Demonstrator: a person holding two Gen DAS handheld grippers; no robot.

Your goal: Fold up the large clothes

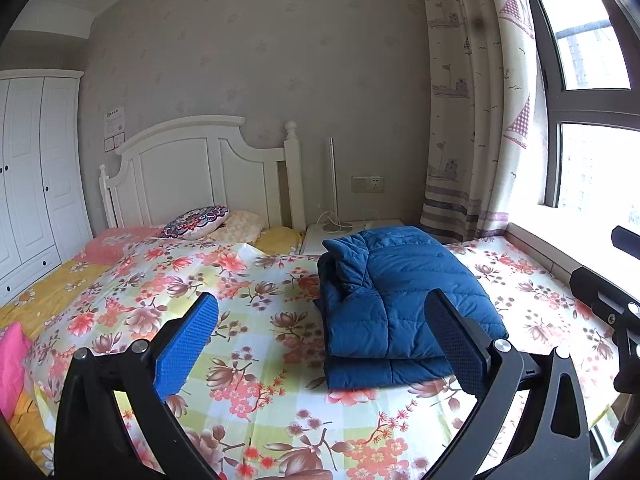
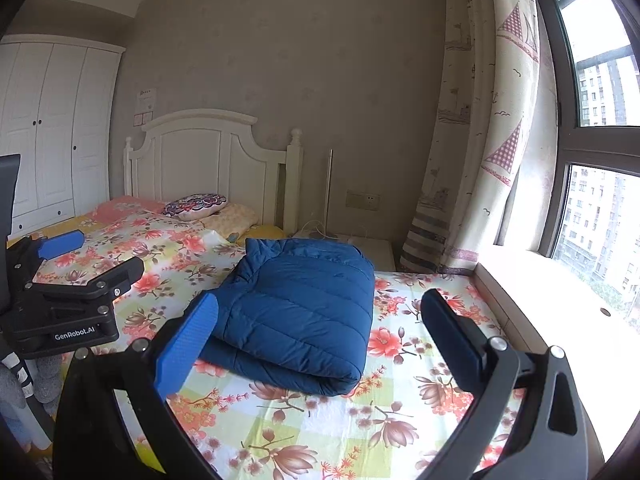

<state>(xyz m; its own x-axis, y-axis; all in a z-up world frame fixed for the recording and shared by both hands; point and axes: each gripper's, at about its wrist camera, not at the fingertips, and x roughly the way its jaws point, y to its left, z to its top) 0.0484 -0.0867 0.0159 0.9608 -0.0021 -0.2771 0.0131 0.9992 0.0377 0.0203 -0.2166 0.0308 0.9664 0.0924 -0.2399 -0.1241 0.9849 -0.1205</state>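
A blue quilted down jacket [image 1: 396, 304] lies folded into a compact stack on the floral bed sheet [image 1: 256, 344]. It also shows in the right wrist view [image 2: 304, 312], fold edge toward me. My left gripper [image 1: 324, 320] is open and empty, held above the sheet just left of the jacket, its right finger overlapping the jacket's near corner in view. My right gripper [image 2: 320, 320] is open and empty, hovering in front of the jacket. The left gripper's body [image 2: 68, 300] shows at the left of the right wrist view.
The bed has a white headboard [image 1: 200, 176] and pillows [image 1: 196, 222] at the far end. A white nightstand [image 1: 352, 232] stands behind the jacket. A window sill [image 2: 560, 320] and curtain [image 2: 472, 152] run along the right. A white wardrobe [image 1: 28, 176] stands at the left.
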